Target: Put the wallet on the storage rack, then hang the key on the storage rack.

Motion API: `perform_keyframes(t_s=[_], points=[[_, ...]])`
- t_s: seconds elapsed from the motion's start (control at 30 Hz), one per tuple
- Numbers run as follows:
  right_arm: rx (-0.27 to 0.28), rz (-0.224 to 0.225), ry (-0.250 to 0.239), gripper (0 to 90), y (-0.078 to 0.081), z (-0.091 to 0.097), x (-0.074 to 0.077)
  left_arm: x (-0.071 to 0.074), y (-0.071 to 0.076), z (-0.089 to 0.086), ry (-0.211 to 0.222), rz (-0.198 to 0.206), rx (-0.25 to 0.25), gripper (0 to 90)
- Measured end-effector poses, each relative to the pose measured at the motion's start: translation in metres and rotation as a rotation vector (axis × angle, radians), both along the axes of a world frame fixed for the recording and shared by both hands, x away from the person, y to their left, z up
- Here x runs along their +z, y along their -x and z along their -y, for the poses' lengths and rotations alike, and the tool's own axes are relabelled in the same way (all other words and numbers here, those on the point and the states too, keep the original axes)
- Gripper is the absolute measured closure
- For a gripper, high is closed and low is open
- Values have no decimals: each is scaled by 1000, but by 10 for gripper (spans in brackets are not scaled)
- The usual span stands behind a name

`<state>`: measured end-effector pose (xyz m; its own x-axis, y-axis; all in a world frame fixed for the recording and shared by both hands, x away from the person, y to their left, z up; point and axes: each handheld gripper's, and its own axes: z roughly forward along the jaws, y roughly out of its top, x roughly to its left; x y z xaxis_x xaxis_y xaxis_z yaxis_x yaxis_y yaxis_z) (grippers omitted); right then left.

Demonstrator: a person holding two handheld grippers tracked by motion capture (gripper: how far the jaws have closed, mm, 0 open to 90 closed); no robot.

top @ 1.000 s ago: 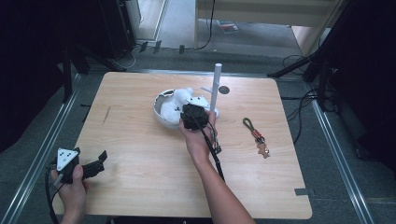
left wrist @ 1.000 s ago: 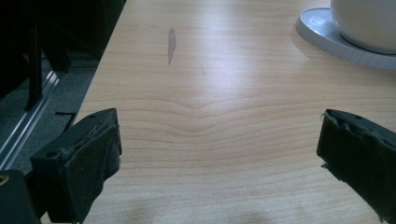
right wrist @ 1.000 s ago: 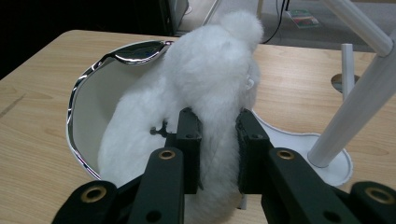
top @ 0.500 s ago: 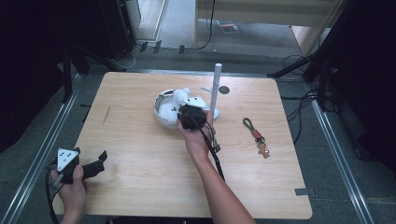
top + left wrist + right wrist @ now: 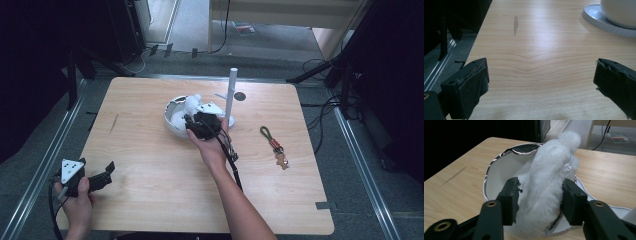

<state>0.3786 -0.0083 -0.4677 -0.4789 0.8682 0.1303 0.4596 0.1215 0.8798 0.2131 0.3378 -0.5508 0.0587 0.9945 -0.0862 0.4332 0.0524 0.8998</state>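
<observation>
A white fluffy plush (image 5: 544, 182) lies in a white bowl (image 5: 496, 170) with a shiny rim, near the middle of the wooden table (image 5: 150, 145). My right gripper (image 5: 540, 187) reaches over the bowl's near edge. Its jaws have just been opening and now flank the plush, which is still between them with the pads at its fur. From above, the right gripper (image 5: 192, 121) sits at the bowl (image 5: 172, 109) with the plush (image 5: 192, 104) poking out behind it. My left gripper (image 5: 107, 174) rests open at the table's front left corner; nothing is between its jaws (image 5: 541, 72).
A white upright post (image 5: 231, 95) stands just right of the bowl, with a small dark disc (image 5: 240, 96) behind it. A keyring with a strap (image 5: 274, 145) lies to the right. The left gripper view has the bowl (image 5: 619, 12) on its white base (image 5: 599, 20) far off.
The right gripper has shifted slightly left at the bowl. The left hand has kept still.
</observation>
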Motion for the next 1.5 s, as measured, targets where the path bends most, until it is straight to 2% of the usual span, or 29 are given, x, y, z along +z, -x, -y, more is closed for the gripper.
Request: perform_keyframes(t_s=[0.17,0.27,0.37,0.47,0.77,0.9,1.0,1.5], points=[[28,8,-10,406,2,4,2,0,0,0,3,1,-3,6],[35,33,-7,379,8,8,6,0,0,-1,4,2,-3,6],[35,34,0,345,12,12,9,0,0,0,3,3,-3,6],[34,28,12,334,17,19,10,0,0,0,2,3,-3,6],[33,52,41,332,29,41,11,0,1,0,1,9,-3,6],[39,26,23,312,34,51,13,0,1,0,4,9,0,6],[35,21,32,310,38,58,15,0,1,0,-3,7,-2,6],[18,-24,143,313,45,94,18,0,2,0,1,10,1,6]])
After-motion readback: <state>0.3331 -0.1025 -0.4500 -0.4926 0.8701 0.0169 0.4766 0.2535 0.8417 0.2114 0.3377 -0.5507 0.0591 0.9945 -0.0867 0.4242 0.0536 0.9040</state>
